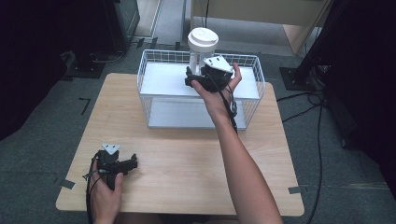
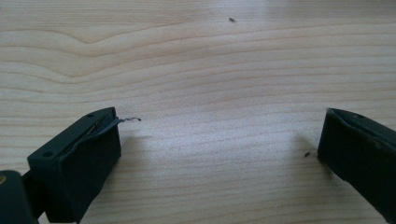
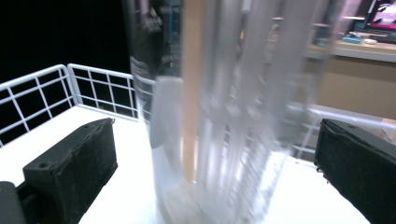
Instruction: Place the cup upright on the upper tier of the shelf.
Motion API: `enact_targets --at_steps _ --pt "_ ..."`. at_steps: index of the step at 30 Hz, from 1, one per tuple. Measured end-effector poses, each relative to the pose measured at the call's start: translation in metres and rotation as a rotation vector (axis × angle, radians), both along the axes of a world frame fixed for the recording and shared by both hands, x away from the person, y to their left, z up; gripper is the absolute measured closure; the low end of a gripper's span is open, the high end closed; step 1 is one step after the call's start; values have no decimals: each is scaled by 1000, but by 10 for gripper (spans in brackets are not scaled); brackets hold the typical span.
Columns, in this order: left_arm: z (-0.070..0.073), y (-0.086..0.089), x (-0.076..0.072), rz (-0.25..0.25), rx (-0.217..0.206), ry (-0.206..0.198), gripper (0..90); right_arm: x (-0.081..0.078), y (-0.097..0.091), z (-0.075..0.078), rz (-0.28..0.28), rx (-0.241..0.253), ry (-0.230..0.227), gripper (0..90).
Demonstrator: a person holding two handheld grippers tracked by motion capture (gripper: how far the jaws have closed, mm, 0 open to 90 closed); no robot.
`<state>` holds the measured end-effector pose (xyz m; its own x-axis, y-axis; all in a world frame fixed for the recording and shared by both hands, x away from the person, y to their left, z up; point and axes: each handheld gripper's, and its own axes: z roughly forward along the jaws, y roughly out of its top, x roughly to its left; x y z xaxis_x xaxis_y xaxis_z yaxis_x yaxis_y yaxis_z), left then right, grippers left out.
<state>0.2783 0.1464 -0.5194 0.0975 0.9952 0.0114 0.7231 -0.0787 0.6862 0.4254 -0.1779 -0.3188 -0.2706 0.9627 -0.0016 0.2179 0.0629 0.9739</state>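
A clear plastic tumbler [image 1: 198,58] with a white lid [image 1: 202,39] stands upright on the top shelf of a white wire basket [image 1: 144,74]. My right gripper [image 1: 194,78] is at its lower part, held from the near side by a hand. In the right gripper view the tumbler [image 3: 219,116] is blurred and sits between the jaws of the right gripper [image 3: 215,154], which stand wide with a gap on each side, so it is open. My left gripper [image 1: 132,162] rests low over the wooden table [image 1: 187,158] at the front left. Its jaws [image 2: 219,140] are open over bare wood.
The basket has a white upper shelf [image 1: 163,79] and a lower white floor [image 1: 177,114], and it stands at the table's far edge. Dark equipment, stands and cables lie on the floor around the table.
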Motion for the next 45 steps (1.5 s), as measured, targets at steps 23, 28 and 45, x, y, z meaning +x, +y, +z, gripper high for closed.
enact_targets --at_steps 23,28,45 --pt "0 0 0 -1 2 0 0 -58 -36 -41 94 57 -35 0" --pt "0 0 0 -1 1 0 0 -74 -39 -50 122 63 -30 0" --pt "0 0 0 -1 1 0 0 -108 -76 -90 120 70 22 0"
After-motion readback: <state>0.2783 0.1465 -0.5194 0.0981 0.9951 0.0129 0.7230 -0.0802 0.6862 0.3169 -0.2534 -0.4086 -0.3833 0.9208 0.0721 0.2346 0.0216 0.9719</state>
